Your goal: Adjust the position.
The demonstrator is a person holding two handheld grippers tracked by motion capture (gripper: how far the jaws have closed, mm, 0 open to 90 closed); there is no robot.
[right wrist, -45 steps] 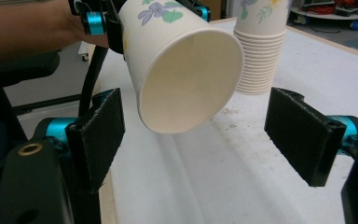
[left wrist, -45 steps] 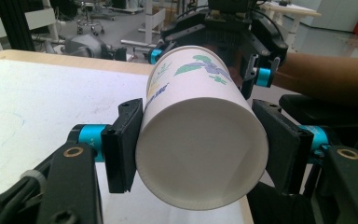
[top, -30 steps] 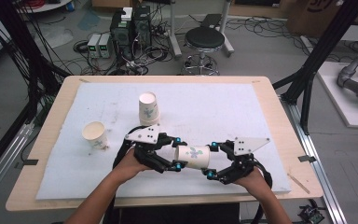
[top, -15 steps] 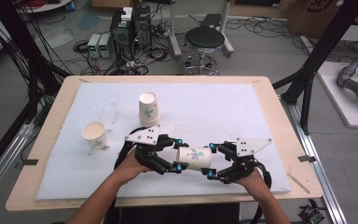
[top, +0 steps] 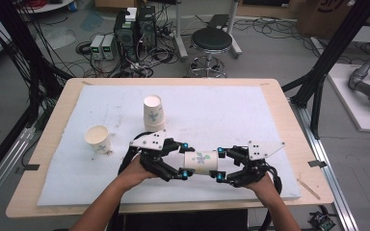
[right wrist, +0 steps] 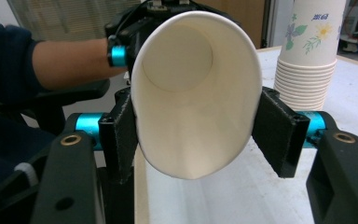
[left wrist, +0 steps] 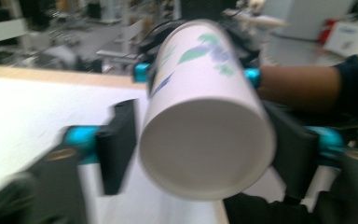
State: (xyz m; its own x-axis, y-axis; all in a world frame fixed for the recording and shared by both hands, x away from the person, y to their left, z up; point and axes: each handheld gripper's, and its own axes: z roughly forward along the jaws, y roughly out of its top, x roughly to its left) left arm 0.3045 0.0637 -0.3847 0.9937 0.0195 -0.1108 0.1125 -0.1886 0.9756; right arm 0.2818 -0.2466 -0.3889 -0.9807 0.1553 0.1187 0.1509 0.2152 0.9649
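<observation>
The floral paper cup (top: 201, 162) hangs sideways just above the white mat (top: 231, 110), near its front edge. The right gripper (top: 220, 166) squeezes its open rim oval; the left gripper (top: 184, 160) clamps its base end. Beyond stands a cup stack (top: 153, 113), a single cup (top: 98, 139) farther left.

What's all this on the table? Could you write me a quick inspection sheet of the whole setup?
Surface: wooden table under a white mat with faint marks.
Job's things: one paper cup lying sideways between both grippers, its mouth squeezed oval; an upside-down cup stack; a single upright cup.
Clutter: nothing seen.
Grippers: left gripper at the cup's base, left jaw apart from the wall; right gripper clamps the rim.
Cables: black leads trail off the near edge; tangled cables on the floor.
Surroundings: stool, electronics boxes.
</observation>
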